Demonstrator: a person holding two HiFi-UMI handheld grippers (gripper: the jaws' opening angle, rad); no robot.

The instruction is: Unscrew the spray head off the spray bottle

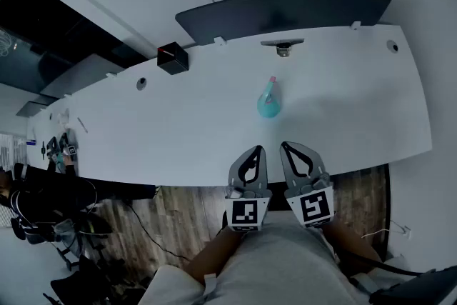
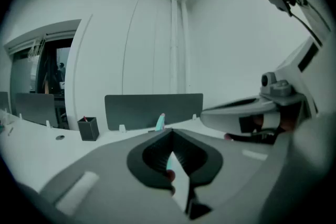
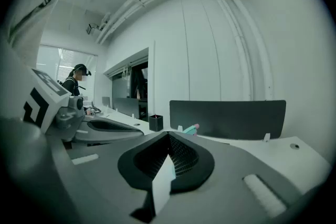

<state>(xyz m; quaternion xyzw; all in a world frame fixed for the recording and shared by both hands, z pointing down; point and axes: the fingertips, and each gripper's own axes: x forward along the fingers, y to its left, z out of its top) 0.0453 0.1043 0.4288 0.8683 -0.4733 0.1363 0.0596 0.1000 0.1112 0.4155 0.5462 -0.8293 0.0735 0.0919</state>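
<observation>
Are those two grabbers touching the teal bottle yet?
Apart. In the head view, bare table lies between the bottle and the left gripper and right gripper at the near edge.

Right hand-held gripper (image 3: 168,136) closed, spray bottle (image 3: 191,129) beyond.

Even, cool indoor light, soft shadows; strong fisheye bending with dark vignetted corners.

Left gripper (image 1: 257,151), right gripper (image 1: 286,147): jaws closed, empty, side by side.
</observation>
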